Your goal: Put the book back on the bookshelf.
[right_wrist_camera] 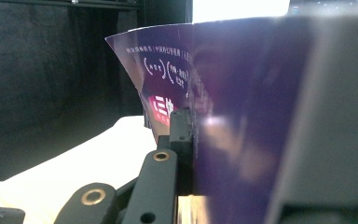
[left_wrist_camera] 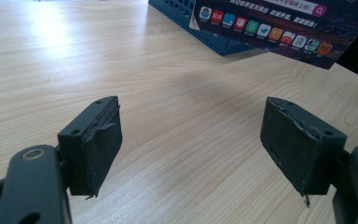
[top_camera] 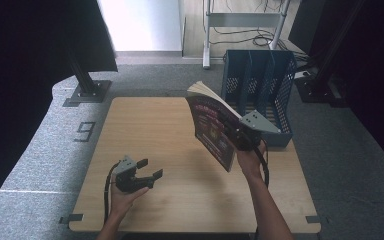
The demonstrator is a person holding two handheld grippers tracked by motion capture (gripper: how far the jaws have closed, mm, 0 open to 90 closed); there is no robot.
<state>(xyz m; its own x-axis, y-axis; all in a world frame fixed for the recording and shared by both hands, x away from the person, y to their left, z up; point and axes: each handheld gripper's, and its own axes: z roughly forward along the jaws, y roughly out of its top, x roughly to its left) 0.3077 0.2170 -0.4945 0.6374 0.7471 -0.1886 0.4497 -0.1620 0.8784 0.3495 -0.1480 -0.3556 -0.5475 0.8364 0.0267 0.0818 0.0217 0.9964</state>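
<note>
A thick paperback book (top_camera: 212,127) with a dark purple cover is held tilted above the right half of the wooden table (top_camera: 145,130). My right gripper (top_camera: 243,137) is shut on the book's edge, and the purple cover (right_wrist_camera: 242,121) presses against the black jaw in the right gripper view. My left gripper (top_camera: 147,169) rests low near the table's front left, held in a hand, jaws wide apart. In the left gripper view its two pads (left_wrist_camera: 95,140) stand apart over bare wood, with the book's cover (left_wrist_camera: 279,25) hanging farther off.
A blue mesh file rack (top_camera: 260,85) with upright dividers stands at the table's far right corner, just behind the book. Black curtains and stand feet (top_camera: 87,92) border the carpeted floor around the table.
</note>
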